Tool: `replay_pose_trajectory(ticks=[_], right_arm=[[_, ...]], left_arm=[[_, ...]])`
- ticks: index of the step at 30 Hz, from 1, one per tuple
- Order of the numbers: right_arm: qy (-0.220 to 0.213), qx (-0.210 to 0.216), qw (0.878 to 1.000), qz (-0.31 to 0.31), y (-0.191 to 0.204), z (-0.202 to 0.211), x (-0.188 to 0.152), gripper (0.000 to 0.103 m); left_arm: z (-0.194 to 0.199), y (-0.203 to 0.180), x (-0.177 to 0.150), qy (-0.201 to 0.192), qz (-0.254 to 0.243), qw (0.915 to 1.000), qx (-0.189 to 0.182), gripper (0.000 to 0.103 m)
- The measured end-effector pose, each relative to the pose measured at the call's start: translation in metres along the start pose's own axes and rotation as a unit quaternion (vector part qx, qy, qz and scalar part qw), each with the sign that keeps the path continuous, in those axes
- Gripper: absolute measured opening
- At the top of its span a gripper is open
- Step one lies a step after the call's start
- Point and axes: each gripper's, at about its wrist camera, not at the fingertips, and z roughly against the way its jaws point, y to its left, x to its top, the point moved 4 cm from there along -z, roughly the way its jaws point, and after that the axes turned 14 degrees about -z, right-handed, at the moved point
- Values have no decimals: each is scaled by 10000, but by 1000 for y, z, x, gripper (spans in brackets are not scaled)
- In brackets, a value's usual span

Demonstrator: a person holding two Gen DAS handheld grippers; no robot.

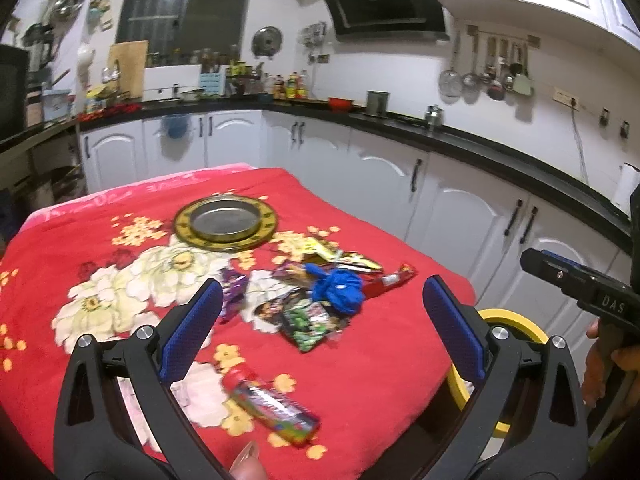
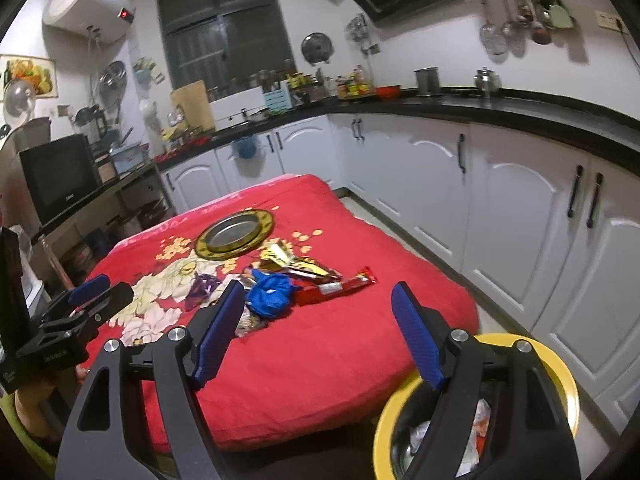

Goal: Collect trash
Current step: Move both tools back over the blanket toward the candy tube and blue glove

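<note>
A pile of snack wrappers lies mid-table on the red floral cloth (image 1: pixel 384 364): a crumpled blue wrapper (image 1: pixel 338 290) (image 2: pixel 270 292), a long red wrapper (image 1: pixel 394 280) (image 2: pixel 344 286), a gold wrapper (image 1: pixel 348 260), a purple wrapper (image 1: pixel 234 292) and a dark green packet (image 1: pixel 312 320). Nearer me lies a red tube-shaped wrapper (image 1: pixel 272 408). My left gripper (image 1: pixel 323 284) hovers open above the near side of the pile, holding nothing. My right gripper (image 2: pixel 319 286) is open and empty over the table's front right, above a yellow-rimmed bin (image 2: pixel 560 364) with trash inside.
A gold-rimmed metal plate (image 1: pixel 226 220) sits beyond the pile. White cabinets (image 2: pixel 500 208) under a black counter run along the right and back. The bin stands on the floor by the table's near right corner. The other gripper shows at each view's edge.
</note>
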Motion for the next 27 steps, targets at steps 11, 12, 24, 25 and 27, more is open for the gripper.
replay_pose_trajectory(ticks=[11,12,24,25,27], right_arm=[[176,260,9991,289,34,-31,9,74],[195,280,9989,322,36,-34,9,74],[557,298,9974,335,43,-81,2,74],[599,274,9973,316,42,-85,1,74],[659,243,9971,289,40,-92,-1,74]], left_arm=[[-10,37,-22,389,455,9974,413,92],[-12,39,-24,439,494,9969,435,92],[-36,49,-59,1013,963,9898,263,92],[-38,49,-62,1057,1040,9887,205,92],[-41,47,-66,1111,1113,9874,155,92]])
